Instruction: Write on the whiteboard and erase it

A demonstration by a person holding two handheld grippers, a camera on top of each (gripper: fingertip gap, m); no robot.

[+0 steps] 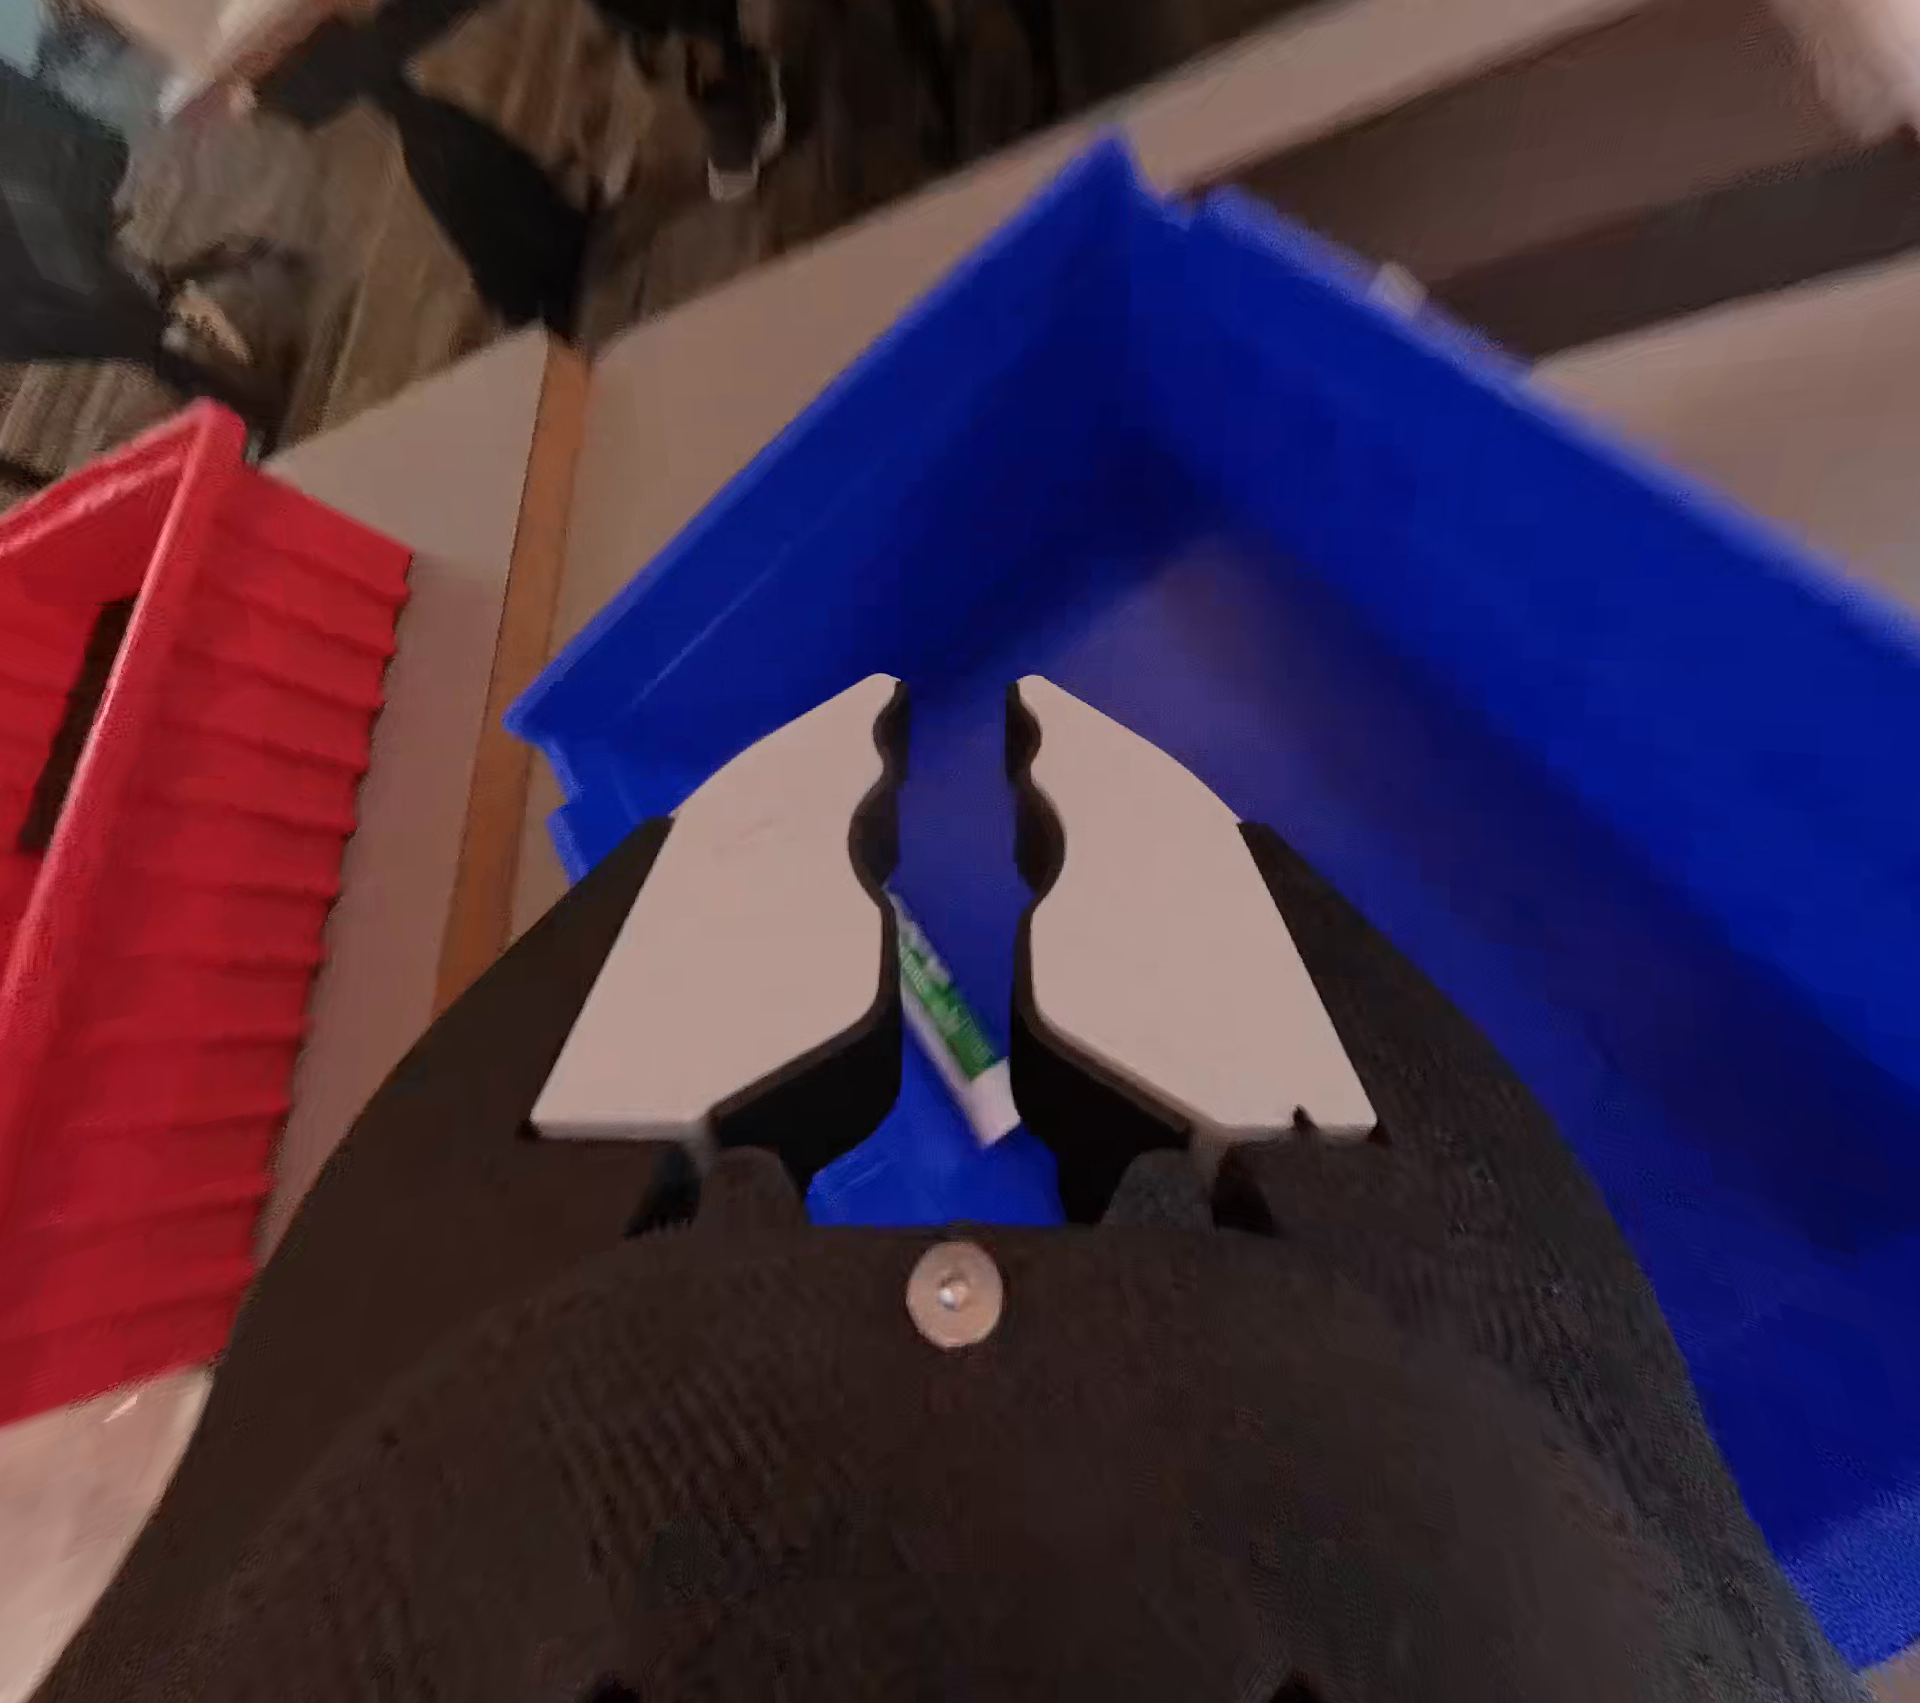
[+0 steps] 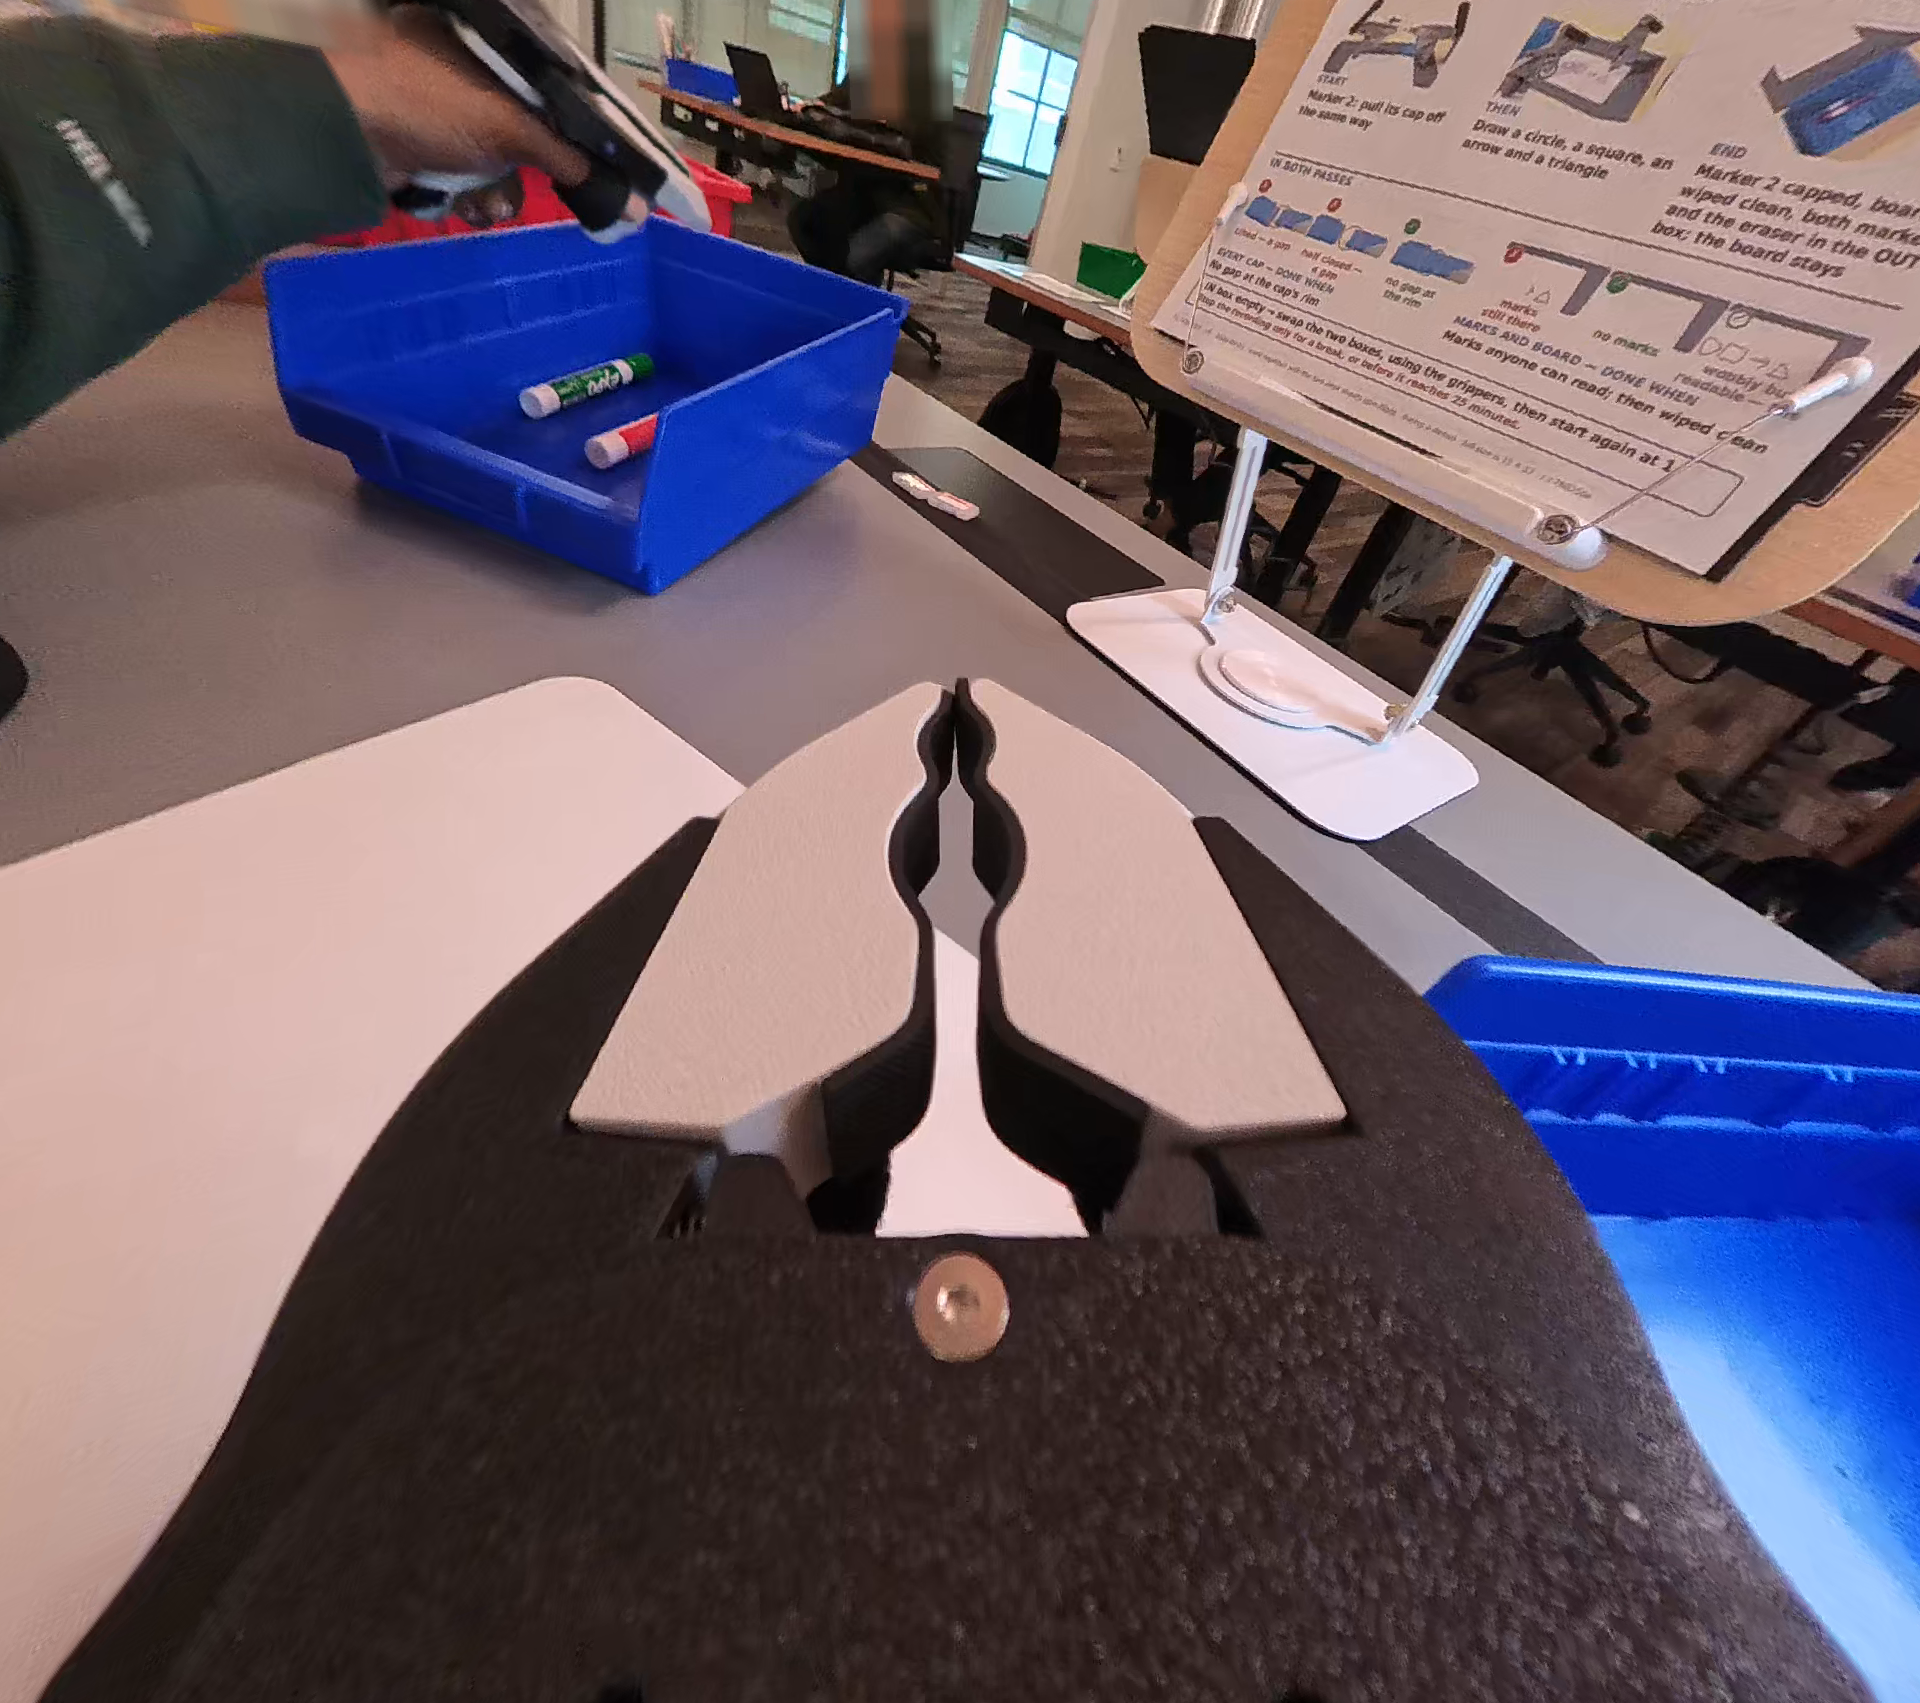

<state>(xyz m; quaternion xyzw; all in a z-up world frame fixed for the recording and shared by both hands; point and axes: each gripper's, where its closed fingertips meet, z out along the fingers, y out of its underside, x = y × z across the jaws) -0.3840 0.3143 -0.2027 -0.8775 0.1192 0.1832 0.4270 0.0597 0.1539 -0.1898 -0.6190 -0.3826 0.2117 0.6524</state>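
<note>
My left gripper (image 1: 958, 697) is open and hovers over a blue bin (image 1: 1351, 458). A green-capped marker (image 1: 951, 1019) lies on the bin floor and shows through the gap between the fingers, which do not hold it. In the right wrist view the same bin (image 2: 727, 458) holds the green marker (image 2: 587, 386) and a red marker (image 2: 623, 440), with the left gripper (image 2: 634, 209) just above its far rim. My right gripper (image 2: 957, 697) is shut and empty, low over the white whiteboard (image 2: 312, 978). The board's visible part is blank.
A red bin (image 1: 156, 926) stands left of the blue one. A second blue bin (image 2: 1714, 1092) sits close at my right. An instruction sheet on a wooden board (image 2: 1558, 199) stands on a white stand (image 2: 1278, 718) at the table's far edge. A green sleeve (image 2: 156, 199) reaches in from the left. The tips of one gripper are about 45 centimetres away from the tips of the other.
</note>
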